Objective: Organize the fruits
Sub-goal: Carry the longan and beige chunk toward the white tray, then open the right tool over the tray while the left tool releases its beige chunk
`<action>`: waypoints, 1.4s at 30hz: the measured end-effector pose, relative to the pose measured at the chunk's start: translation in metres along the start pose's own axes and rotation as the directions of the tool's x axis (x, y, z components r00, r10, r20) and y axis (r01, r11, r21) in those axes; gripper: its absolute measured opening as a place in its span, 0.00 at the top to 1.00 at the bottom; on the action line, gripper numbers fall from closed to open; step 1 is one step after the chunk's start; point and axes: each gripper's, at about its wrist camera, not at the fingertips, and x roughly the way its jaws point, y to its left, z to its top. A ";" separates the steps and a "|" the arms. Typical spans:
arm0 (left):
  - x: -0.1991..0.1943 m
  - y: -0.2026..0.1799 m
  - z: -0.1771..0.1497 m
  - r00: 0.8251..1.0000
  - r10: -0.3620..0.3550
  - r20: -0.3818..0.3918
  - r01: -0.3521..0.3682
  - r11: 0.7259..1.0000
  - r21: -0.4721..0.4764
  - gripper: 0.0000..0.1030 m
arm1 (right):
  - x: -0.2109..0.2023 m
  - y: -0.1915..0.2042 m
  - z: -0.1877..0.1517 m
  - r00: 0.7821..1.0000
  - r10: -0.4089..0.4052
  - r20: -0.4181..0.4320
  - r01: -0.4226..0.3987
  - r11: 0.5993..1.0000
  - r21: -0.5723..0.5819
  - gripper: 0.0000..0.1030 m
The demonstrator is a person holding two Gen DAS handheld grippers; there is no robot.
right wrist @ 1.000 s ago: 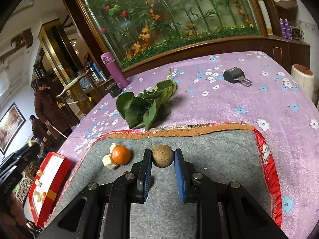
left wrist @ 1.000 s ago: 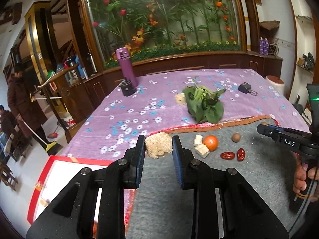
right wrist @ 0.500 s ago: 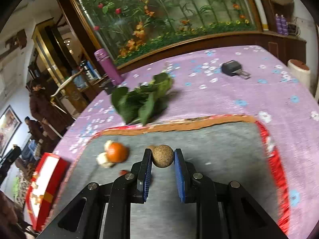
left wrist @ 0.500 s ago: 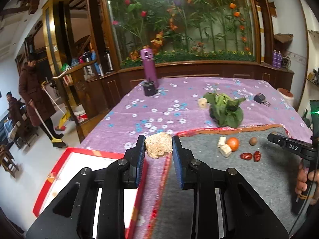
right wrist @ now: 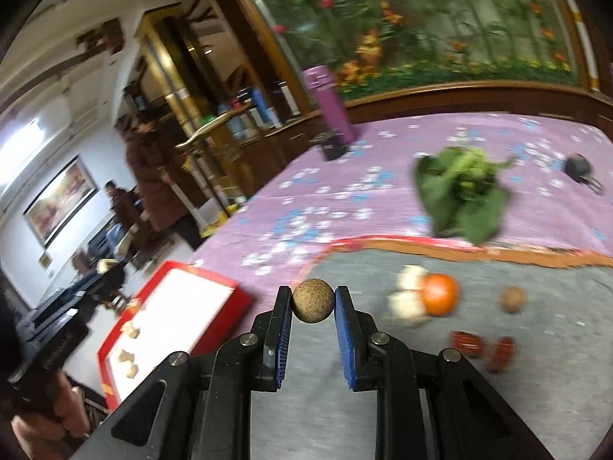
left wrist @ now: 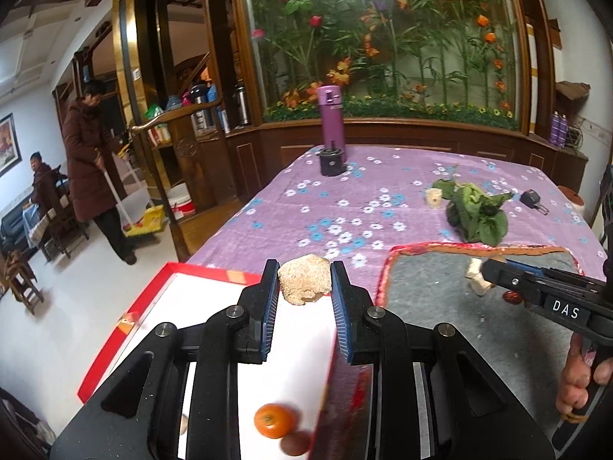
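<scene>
My left gripper (left wrist: 302,281) is shut on a rough beige lump (left wrist: 304,278) and holds it above the white inside of a red-rimmed box (left wrist: 214,306). In the box lie an orange (left wrist: 274,419) and a brown fruit (left wrist: 295,442). My right gripper (right wrist: 312,301) is shut on a round brown fruit (right wrist: 312,299) above the grey mat (right wrist: 479,391). On the mat lie an orange (right wrist: 440,293), pale chunks (right wrist: 406,299), a brown ball (right wrist: 511,299) and two red dates (right wrist: 465,343). The red box (right wrist: 168,318) sits to the mat's left.
A purple flowered cloth (left wrist: 345,211) covers the table. On it are green leaves (left wrist: 477,211), a purple flask (left wrist: 331,122), a black cup (left wrist: 331,161) and a small black item (left wrist: 530,197). Two people stand off the table's left side (left wrist: 88,168).
My left gripper has carried the beige lump left from the mat to over the red box. My right gripper has swung left with the brown fruit, bringing the box into its view.
</scene>
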 end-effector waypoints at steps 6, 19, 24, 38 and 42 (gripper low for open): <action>0.006 0.025 -0.011 0.999 0.029 -0.023 -0.030 0.999 -0.036 0.75 | 0.032 0.057 -0.004 0.997 0.064 -0.051 -0.069 0.993 -0.093 0.79; 0.023 0.081 -0.039 0.988 0.116 -0.103 -0.126 0.987 -0.099 0.75 | 0.090 0.137 -0.029 0.974 0.138 -0.179 -0.174 0.963 -0.204 0.79; 0.028 0.095 -0.049 0.982 0.139 -0.130 -0.153 0.982 -0.107 0.75 | 0.106 0.149 -0.038 0.965 0.142 -0.222 -0.190 0.958 -0.216 0.79; 0.043 0.112 -0.071 0.946 0.203 -0.254 -0.237 0.965 -0.111 0.46 | 0.114 0.137 -0.043 0.938 0.216 -0.270 -0.257 0.958 -0.128 0.63; 0.037 0.099 -0.064 0.956 0.177 -0.235 -0.206 0.973 -0.102 0.45 | 0.093 0.110 -0.028 0.959 0.202 -0.197 -0.222 0.971 -0.086 0.62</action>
